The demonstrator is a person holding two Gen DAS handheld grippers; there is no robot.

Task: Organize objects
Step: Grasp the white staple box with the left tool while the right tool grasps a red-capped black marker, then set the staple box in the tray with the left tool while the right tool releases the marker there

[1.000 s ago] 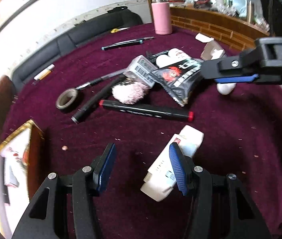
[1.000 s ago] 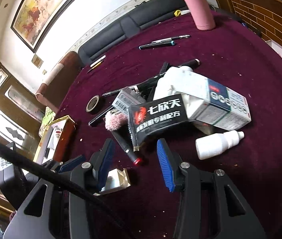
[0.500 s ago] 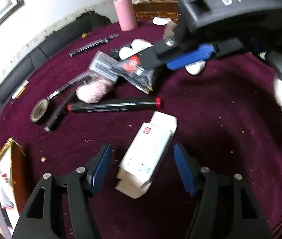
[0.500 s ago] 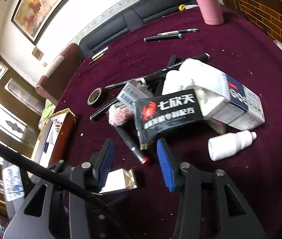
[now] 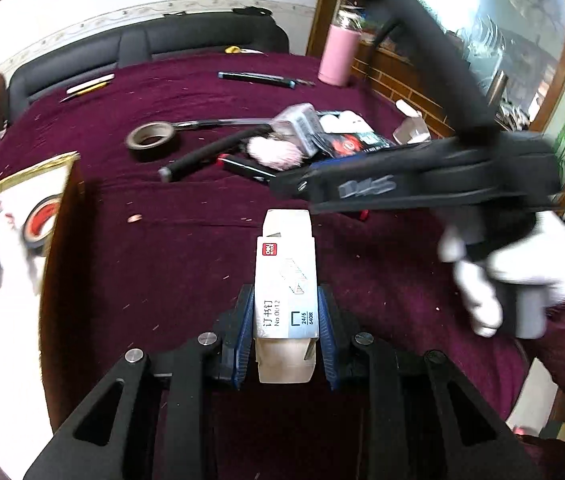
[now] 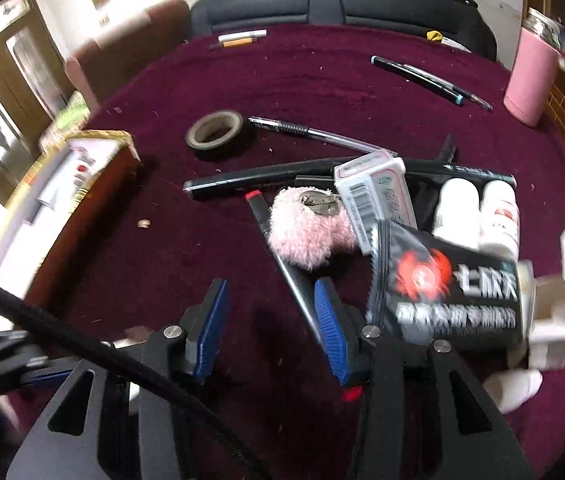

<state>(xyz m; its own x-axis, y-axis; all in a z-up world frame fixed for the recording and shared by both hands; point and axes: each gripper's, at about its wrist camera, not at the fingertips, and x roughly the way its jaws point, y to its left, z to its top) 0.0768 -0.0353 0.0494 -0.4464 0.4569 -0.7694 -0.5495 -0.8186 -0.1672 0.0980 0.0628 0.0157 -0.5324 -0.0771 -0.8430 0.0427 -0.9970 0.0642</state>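
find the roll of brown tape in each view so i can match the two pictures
Left wrist: the tape roll lies flat on the cloth, upper left of centre, beyond the staple box that the left gripper grips.
Right wrist: the tape roll lies upper left of centre, beyond the open right gripper.
Shared landmark: the pink flask stands at the table's far right edge in both views.
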